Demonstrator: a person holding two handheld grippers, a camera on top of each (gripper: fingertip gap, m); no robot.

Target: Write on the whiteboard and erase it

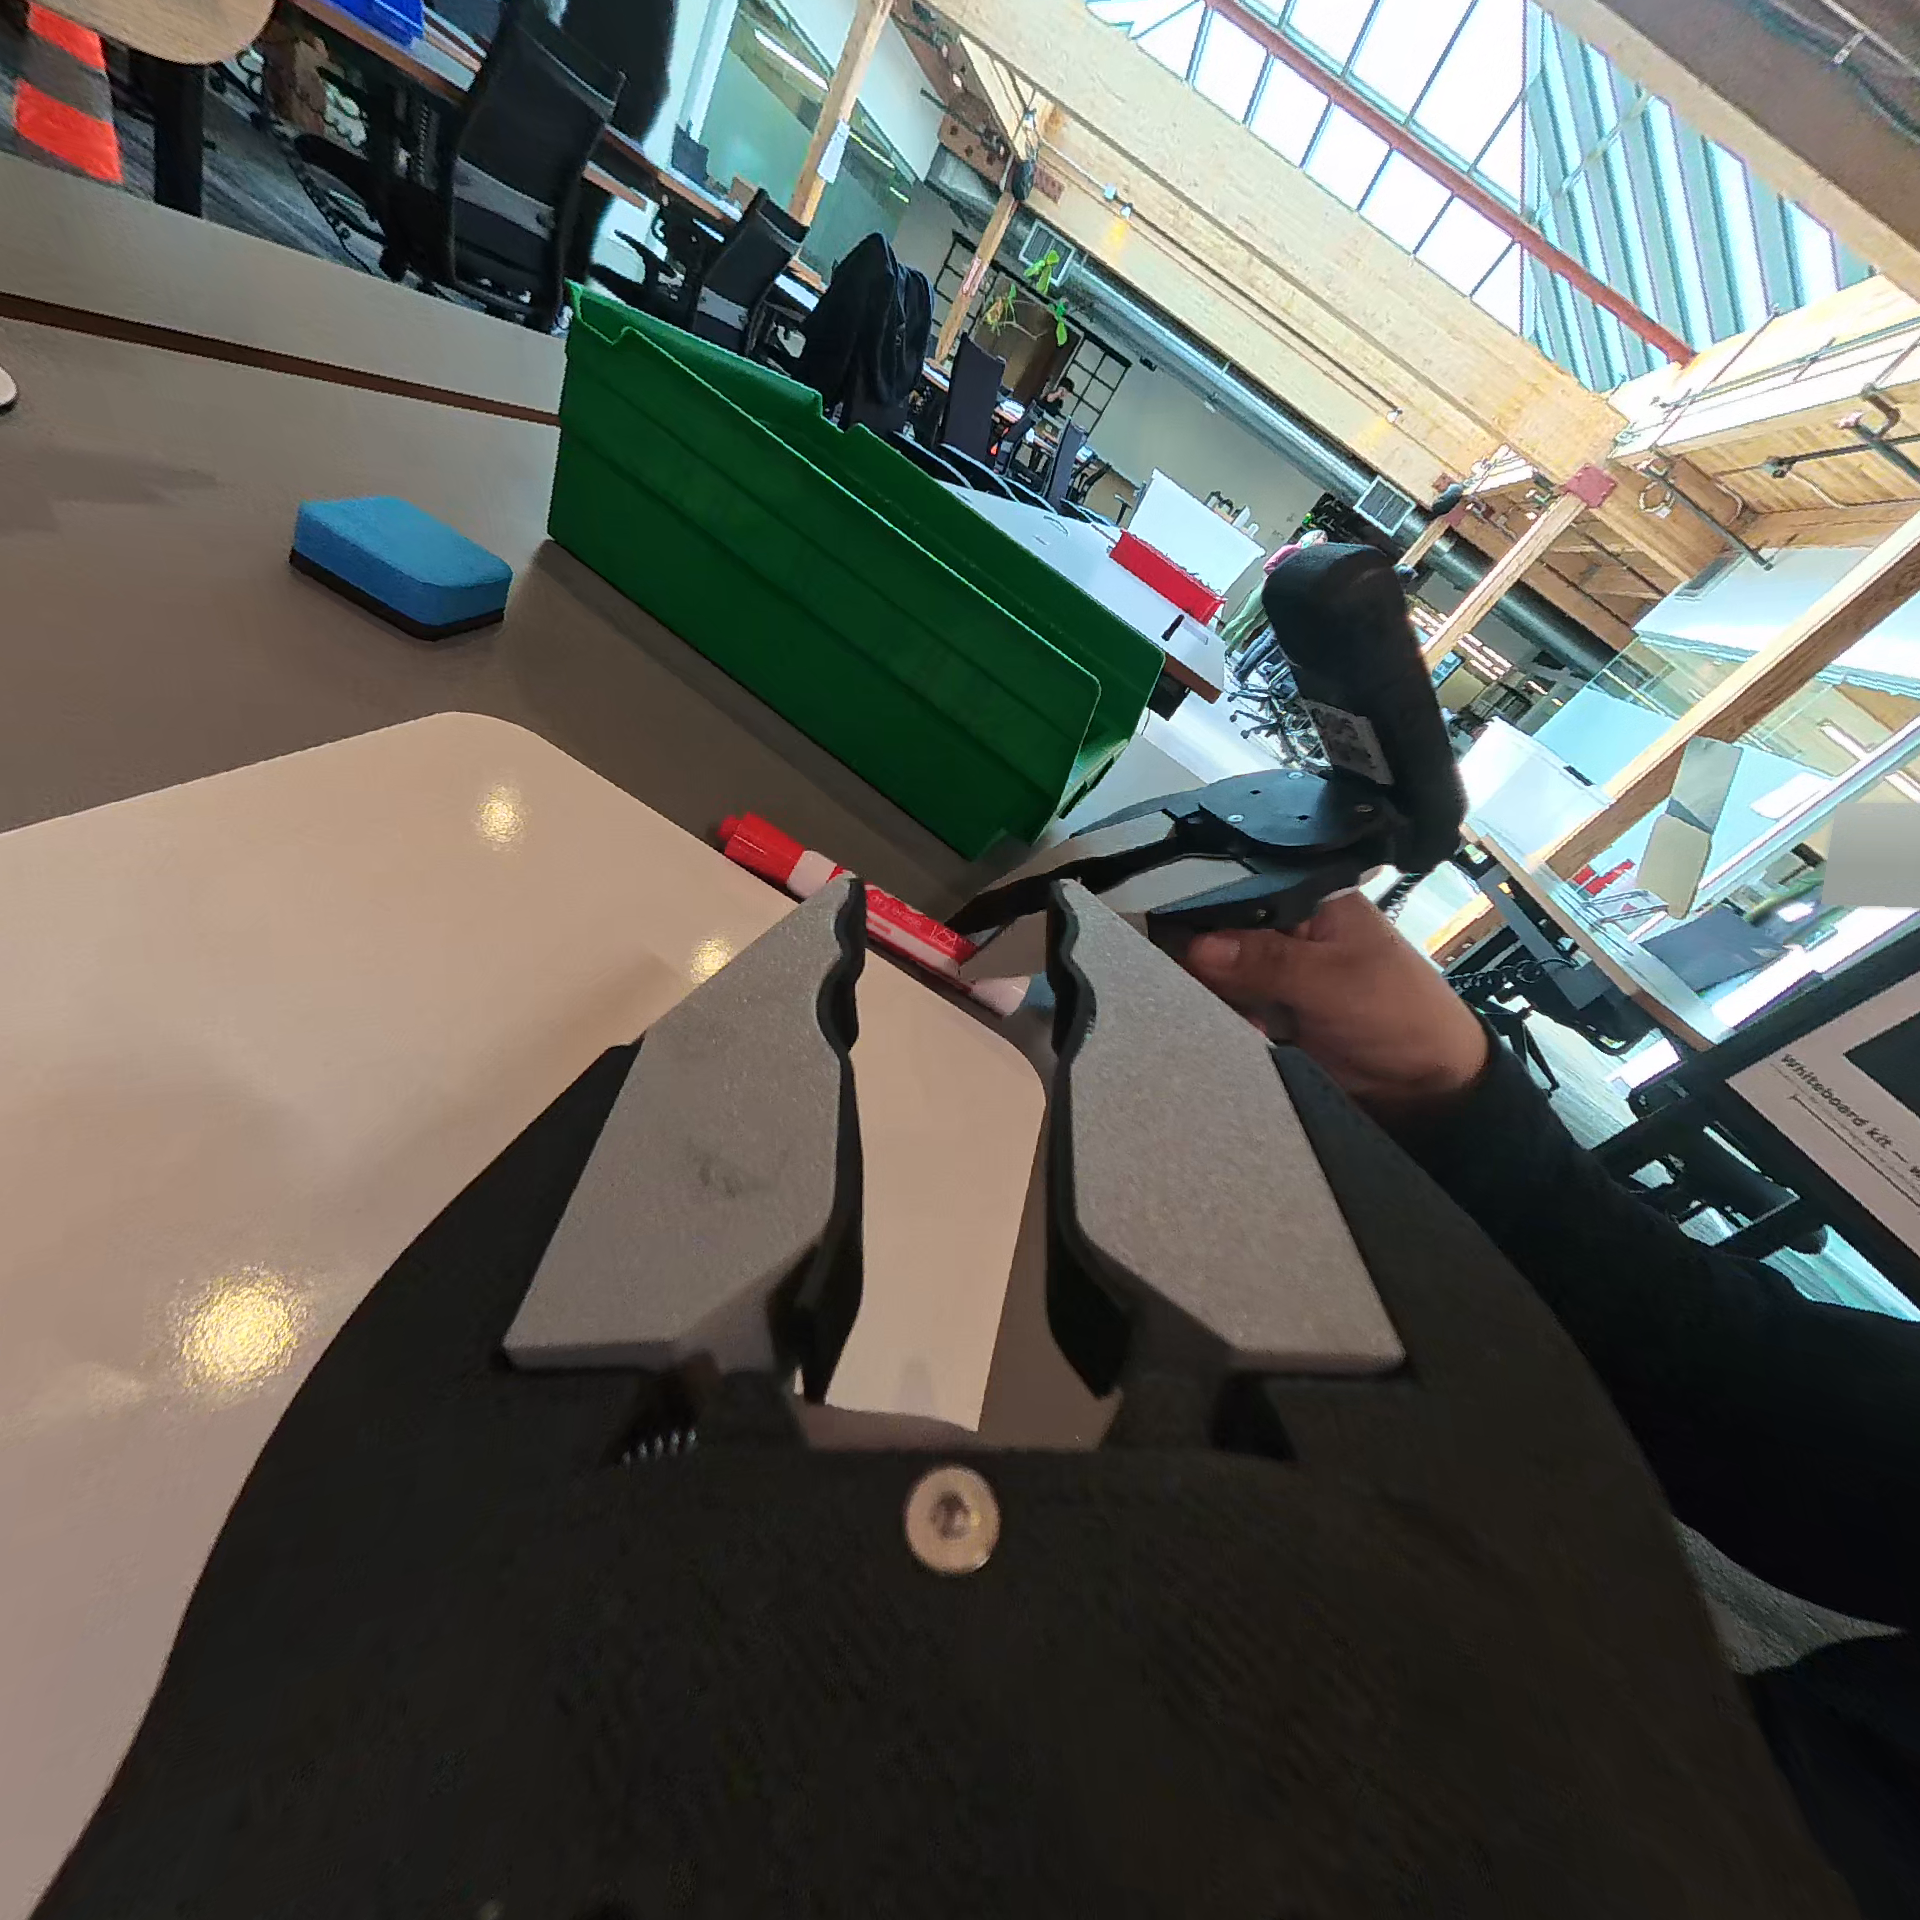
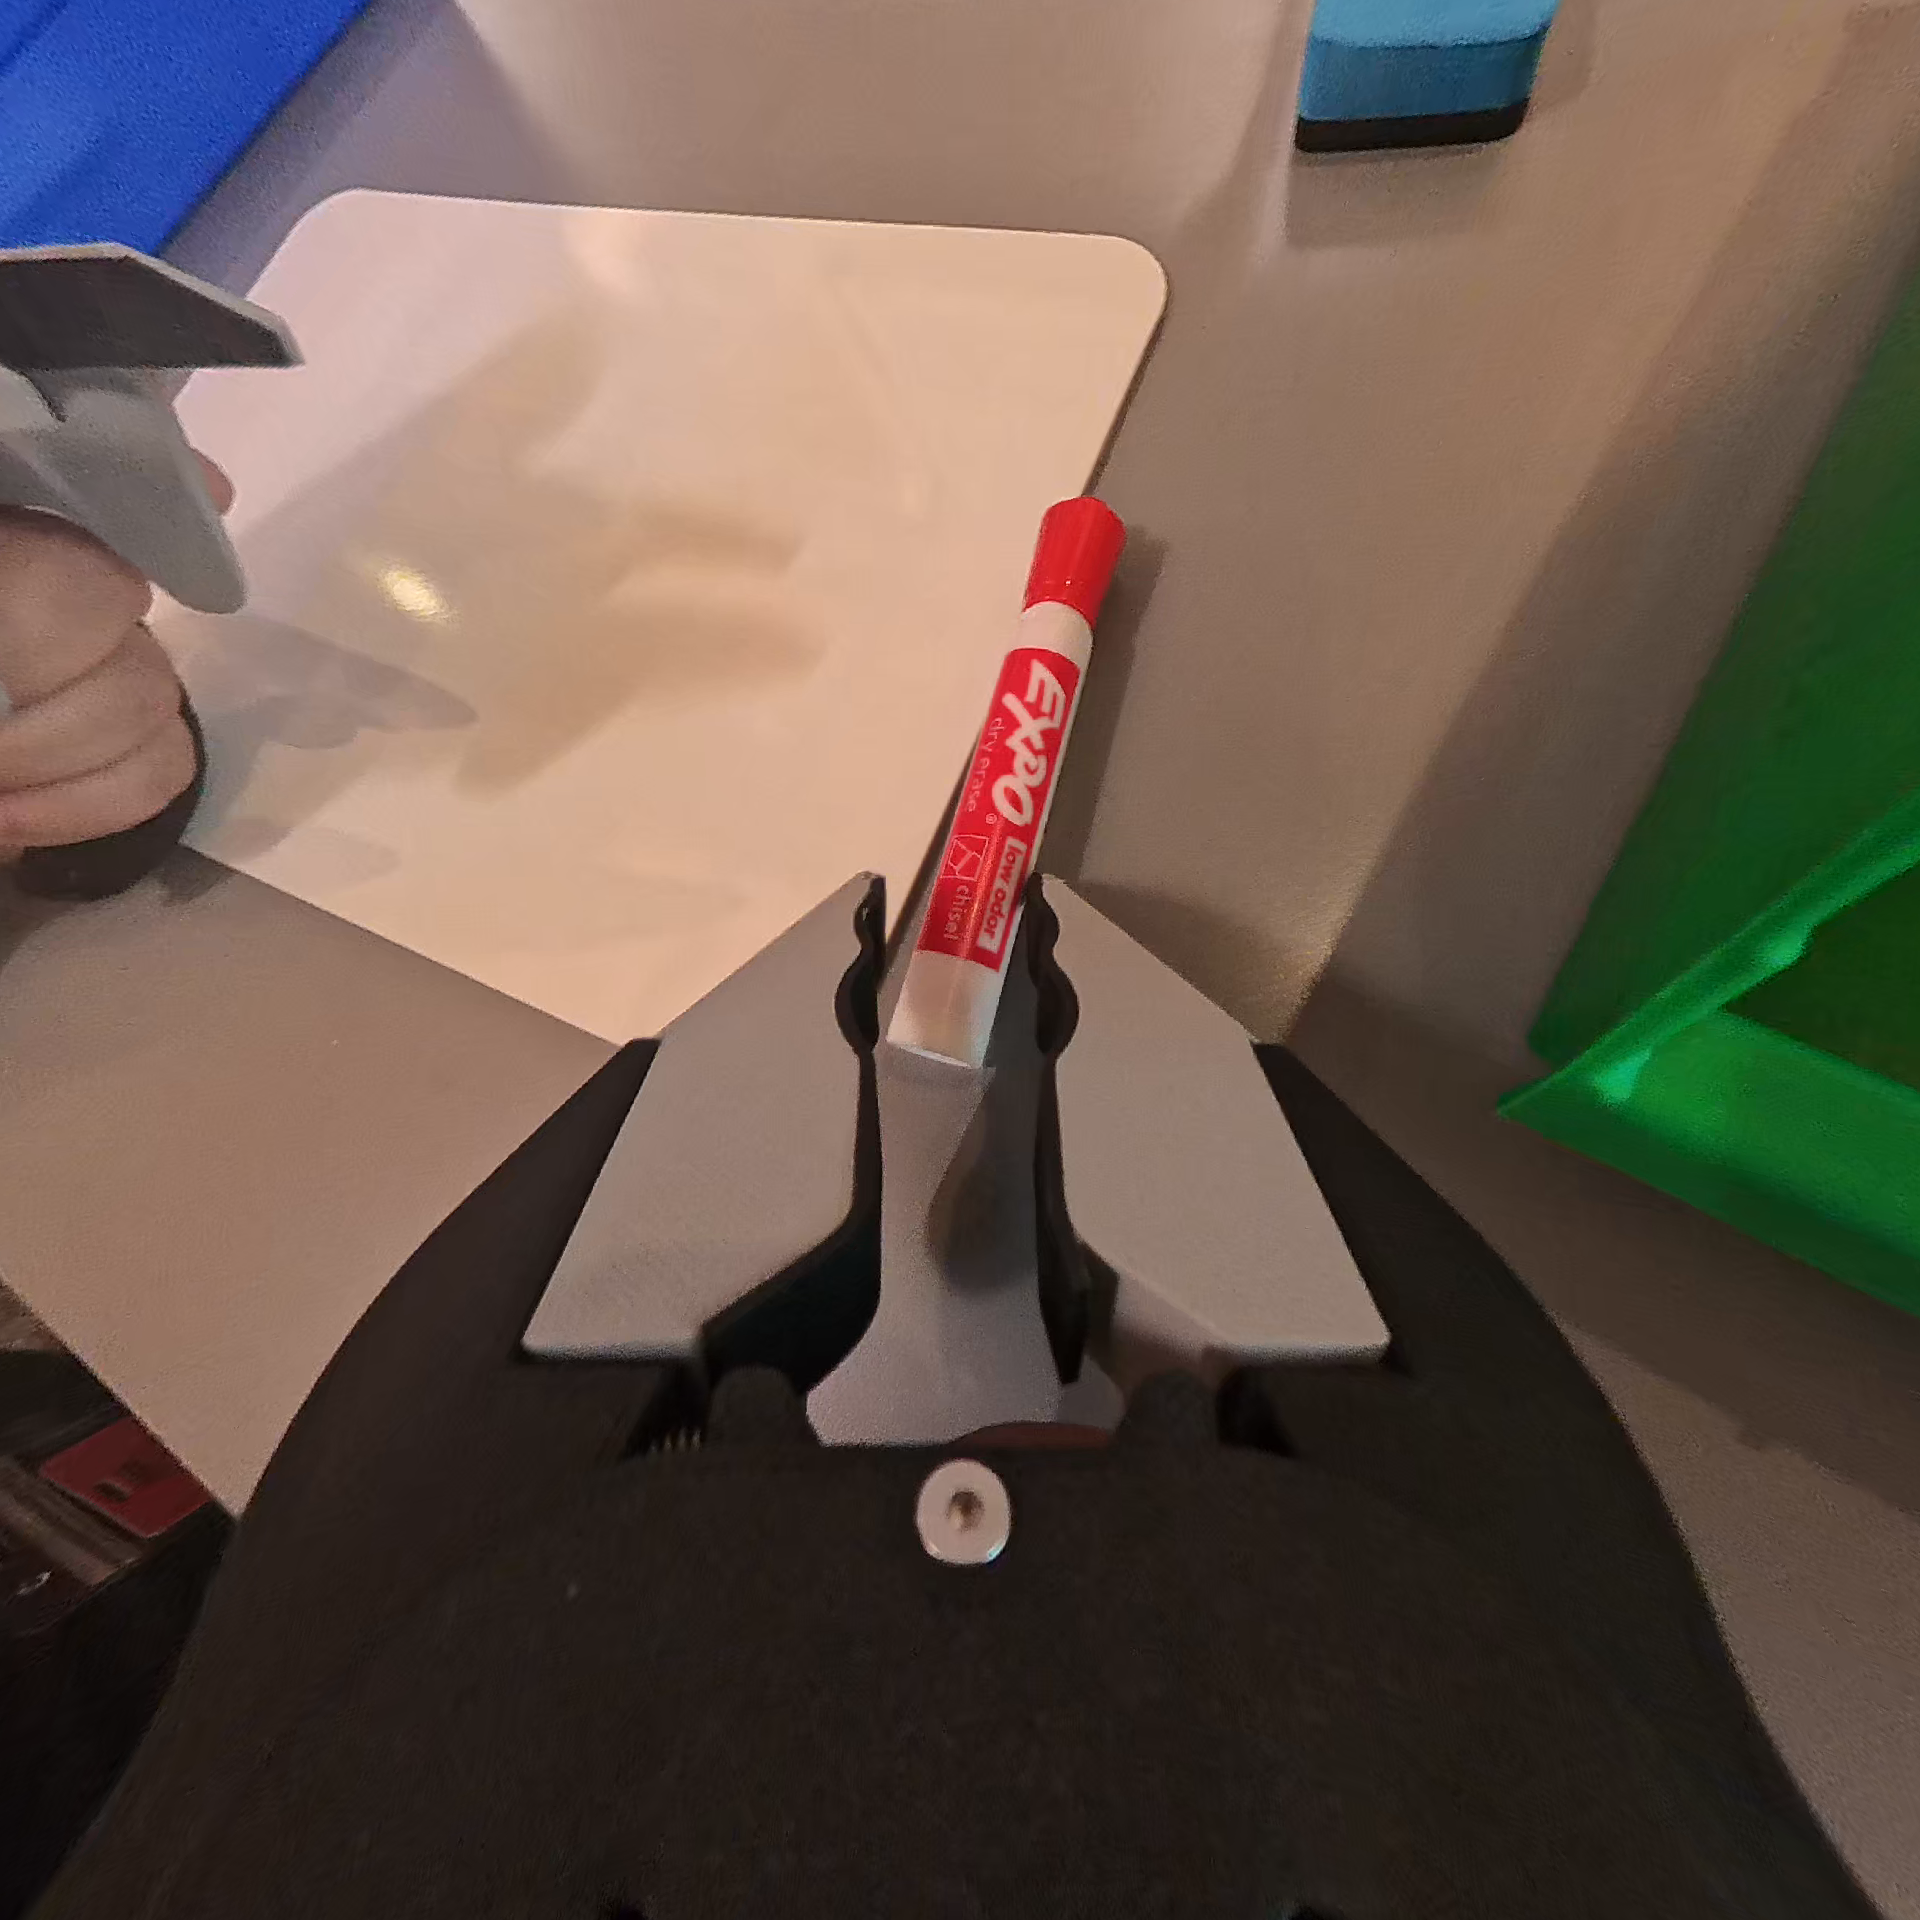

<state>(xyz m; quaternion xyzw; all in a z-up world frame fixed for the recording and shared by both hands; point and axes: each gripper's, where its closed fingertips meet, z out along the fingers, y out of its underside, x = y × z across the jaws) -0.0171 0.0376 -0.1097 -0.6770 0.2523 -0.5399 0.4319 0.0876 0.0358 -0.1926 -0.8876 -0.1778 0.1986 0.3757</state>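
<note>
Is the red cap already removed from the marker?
No, the red cap sits on the far end of the marker, which lies beside the whiteboard.

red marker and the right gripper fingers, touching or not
Cannot tell. In the right wrist view the red marker lies with its white end between the right gripper fingers. A thin gap shows on the left; the right side looks close or touching.

Both grippers look alike — black textured bodies, grey angular fingers (image 2: 748, 1143), one silver screw (image 1: 951, 1519) at centre — and a black sleeve (image 1: 1662, 1299).
</note>
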